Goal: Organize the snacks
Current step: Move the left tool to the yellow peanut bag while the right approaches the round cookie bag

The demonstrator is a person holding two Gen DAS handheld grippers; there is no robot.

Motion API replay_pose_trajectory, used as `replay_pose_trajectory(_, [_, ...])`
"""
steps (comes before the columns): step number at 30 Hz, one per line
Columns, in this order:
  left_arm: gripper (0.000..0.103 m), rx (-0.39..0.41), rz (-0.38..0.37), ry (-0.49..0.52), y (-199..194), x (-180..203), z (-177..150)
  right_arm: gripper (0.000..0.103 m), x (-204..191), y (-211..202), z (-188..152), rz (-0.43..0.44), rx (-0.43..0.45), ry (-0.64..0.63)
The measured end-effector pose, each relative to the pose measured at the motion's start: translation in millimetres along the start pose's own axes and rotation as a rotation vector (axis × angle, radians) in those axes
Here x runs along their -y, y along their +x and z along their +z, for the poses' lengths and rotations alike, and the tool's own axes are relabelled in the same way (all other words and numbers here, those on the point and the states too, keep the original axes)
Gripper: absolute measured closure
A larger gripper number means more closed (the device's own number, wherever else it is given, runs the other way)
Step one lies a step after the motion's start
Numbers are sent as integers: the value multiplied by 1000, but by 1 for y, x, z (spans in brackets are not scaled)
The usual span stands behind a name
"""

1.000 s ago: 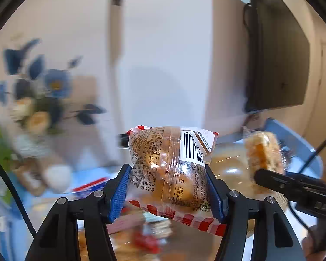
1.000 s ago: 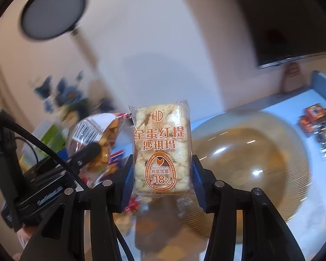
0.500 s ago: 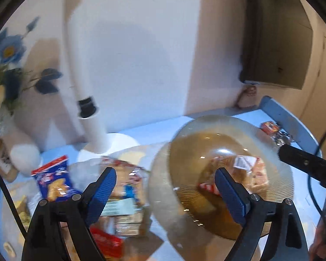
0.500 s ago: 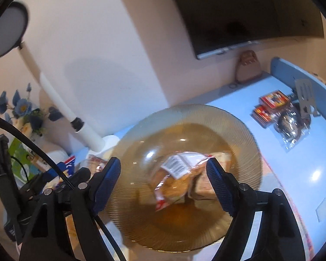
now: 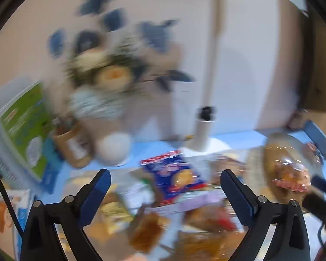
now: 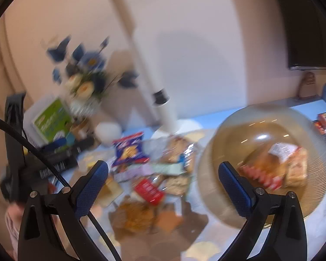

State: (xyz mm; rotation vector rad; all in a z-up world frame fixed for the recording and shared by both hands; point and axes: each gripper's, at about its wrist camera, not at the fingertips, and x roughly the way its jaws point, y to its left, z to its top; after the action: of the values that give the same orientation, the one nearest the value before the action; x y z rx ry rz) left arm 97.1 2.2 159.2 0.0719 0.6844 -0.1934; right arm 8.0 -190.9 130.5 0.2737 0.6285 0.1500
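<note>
Both views are blurred by motion. My left gripper (image 5: 165,187) is open and empty above a heap of snack packets on the blue table, with a blue chip bag (image 5: 176,176) between its fingers. My right gripper (image 6: 163,180) is open and empty over the same heap, near a red packet (image 6: 148,190) and the blue chip bag (image 6: 130,150). The amber glass bowl (image 6: 223,143) at the right holds two packets, a bun pack (image 6: 265,169) and a rice-cake bar (image 6: 297,169). The bowl (image 5: 269,152) also shows at the right of the left wrist view.
A white lamp post (image 6: 163,111) stands behind the heap. A vase of blue flowers (image 5: 97,102), a green box (image 5: 21,126), a brown jar (image 5: 74,148) and a white ball (image 5: 113,150) stand at the back left. Small red packets (image 6: 323,119) lie far right.
Both grippers let go of their packets into the bowl between the earliest and middle frames. Since then both have swung left from the bowl over the heap, still open.
</note>
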Motion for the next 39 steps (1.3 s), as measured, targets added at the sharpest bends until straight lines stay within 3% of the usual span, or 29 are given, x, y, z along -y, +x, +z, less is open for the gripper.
replay_pose_trajectory(6, [0, -65, 89, -141, 21, -84, -22, 1, -38, 41, -43, 11, -126, -46])
replay_pose_trajectory(12, [0, -175, 129, -261, 64, -127, -59, 1, -49, 75, -84, -18, -199, -54])
replay_pose_trajectory(21, [0, -288, 82, -305, 116, -119, -93, 0, -40, 112, -108, -63, -275, -41])
replay_pose_trajectory(23, [0, -294, 79, -309, 123, -117, -96, 0, -43, 114, -111, -74, -251, -65])
replay_pose_trajectory(30, [0, -215, 125, -290, 134, -112, -102, 0, -54, 125, -116, -146, -245, -162])
replay_pose_trajectory(39, [0, -216, 150, -272, 134, -111, -100, 0, -60, 131, -117, -183, -250, -200])
